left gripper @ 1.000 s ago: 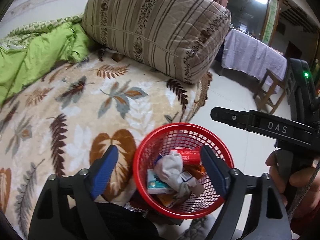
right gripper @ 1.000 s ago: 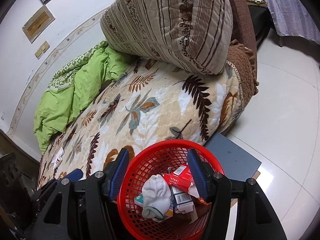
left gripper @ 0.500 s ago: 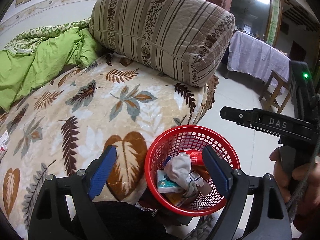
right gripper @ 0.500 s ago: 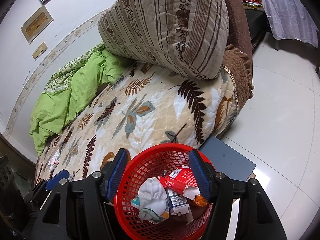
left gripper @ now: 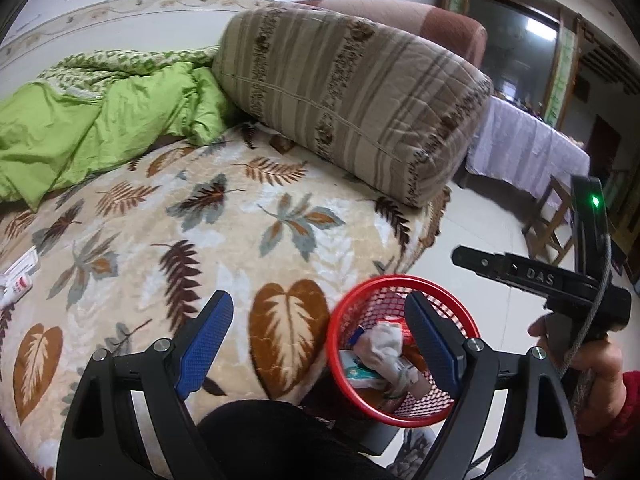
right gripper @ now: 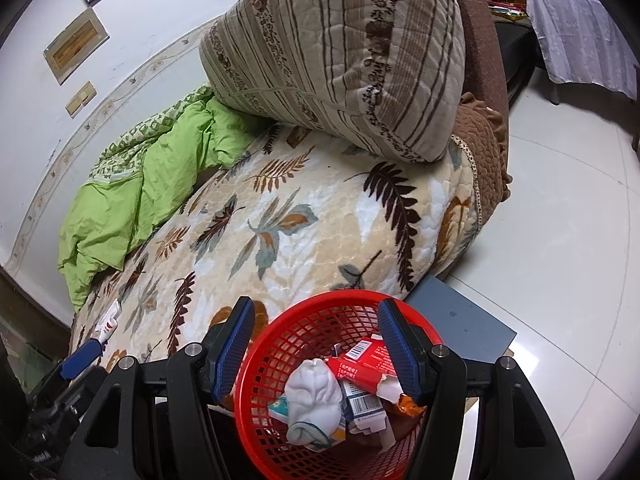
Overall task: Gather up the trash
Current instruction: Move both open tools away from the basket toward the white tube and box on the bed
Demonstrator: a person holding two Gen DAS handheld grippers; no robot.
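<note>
Nearest, the right gripper hangs over the red basket, jaws apart and gripping nothing. Inside the basket lie a crumpled white tissue and red wrappers. Just left of the basket the left gripper is spread wide and empty above the leaf-print blanket. Well left of the basket a small wrapper lies on the blanket. Beyond the basket sit a green quilt and a striped pillow.

The red basket runs off the lower edge in the right wrist view, its bottom buried under wrappers. The small packet on the blanket is cut by the frame; its print is unreadable.
</note>
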